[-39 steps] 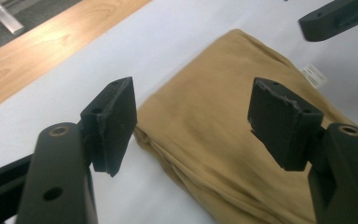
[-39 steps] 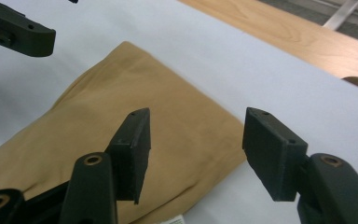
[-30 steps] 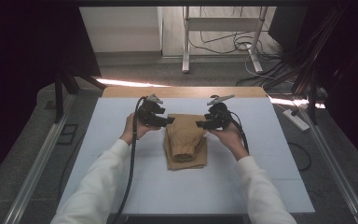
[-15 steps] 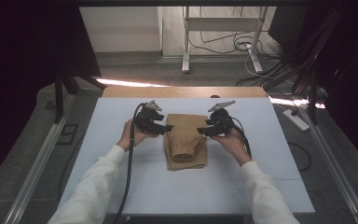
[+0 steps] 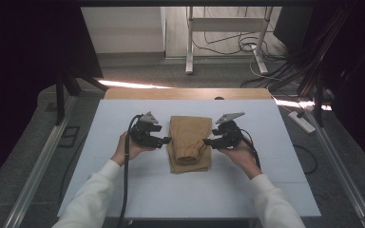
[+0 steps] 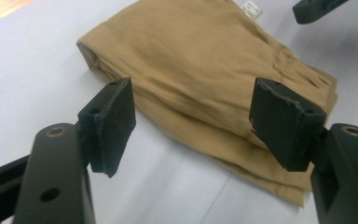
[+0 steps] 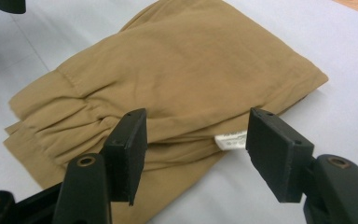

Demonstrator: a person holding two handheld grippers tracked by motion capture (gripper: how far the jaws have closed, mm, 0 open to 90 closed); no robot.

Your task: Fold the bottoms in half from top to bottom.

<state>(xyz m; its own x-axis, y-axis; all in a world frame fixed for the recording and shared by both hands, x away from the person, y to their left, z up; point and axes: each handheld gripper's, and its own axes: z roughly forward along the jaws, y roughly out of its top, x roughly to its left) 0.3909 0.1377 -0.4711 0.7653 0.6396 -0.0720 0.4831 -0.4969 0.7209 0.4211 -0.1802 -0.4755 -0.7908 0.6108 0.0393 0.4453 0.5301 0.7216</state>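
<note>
At the left of the high view, the left tongs (image 5: 166, 140) sit low over the white table (image 5: 285, 180), their tips just at the left edge of the tan folded garment (image 5: 188, 142). In the left gripper view the jaws stand wide apart with nothing between them; the cloth's layered edge lies just beyond the pads (image 6: 114, 122), apart from them as far as can be told.

The garment itself lies in the middle of the table, between the two hands. It already reads as a compact packet: several layers stacked, a gathered, elastic-looking band across the upper layer toward its near end, and a flat smooth panel toward the far side. The edges are roughly but not perfectly aligned, with lower layers poking out at the near end.

On the right, the right tongs (image 5: 208, 141) mirror the left, tips at the cloth's right edge. The right gripper view shows these jaws also spread wide and empty, framing the folded edge where a small white label (image 7: 230, 139) peeks out.

Judged from this, the folding looks mostly done; what seems left is either one more fold or a final tidying of the packet, and neither side has a grip on it yet.
</note>
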